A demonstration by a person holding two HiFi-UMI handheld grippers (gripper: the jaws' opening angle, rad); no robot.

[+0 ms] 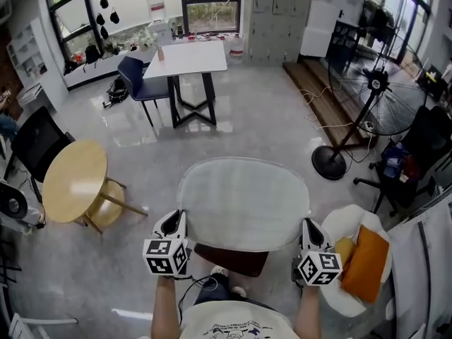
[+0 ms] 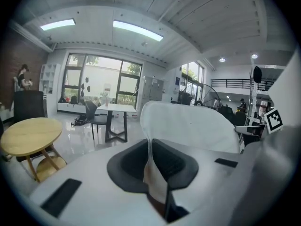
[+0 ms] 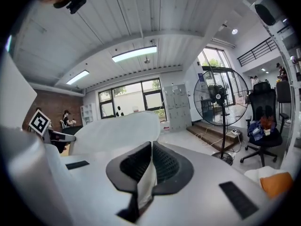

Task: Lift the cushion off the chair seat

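- The white oval fabric cushion [image 1: 242, 202] spans between the left tongs [image 1: 176, 221], clamped on its left edge, and the right tongs [image 1: 308, 226], clamped on its right edge.
- The dark brown chair seat [image 1: 233, 258] lies below its near edge.
- A round light-wood table [image 1: 74, 180] stands to the left, and a white rectangular table [image 1: 187, 57] behind.
- A black pedestal fan [image 1: 374, 97] stands behind on the right.
- An orange pad [image 1: 365, 261] lies on a white seat [image 1: 345, 219], just right of the right tongs.

the white, rounded cushion [image 1: 244, 202] is held level in the air above the dark chair seat [image 1: 233, 260], pinched at both side edges.
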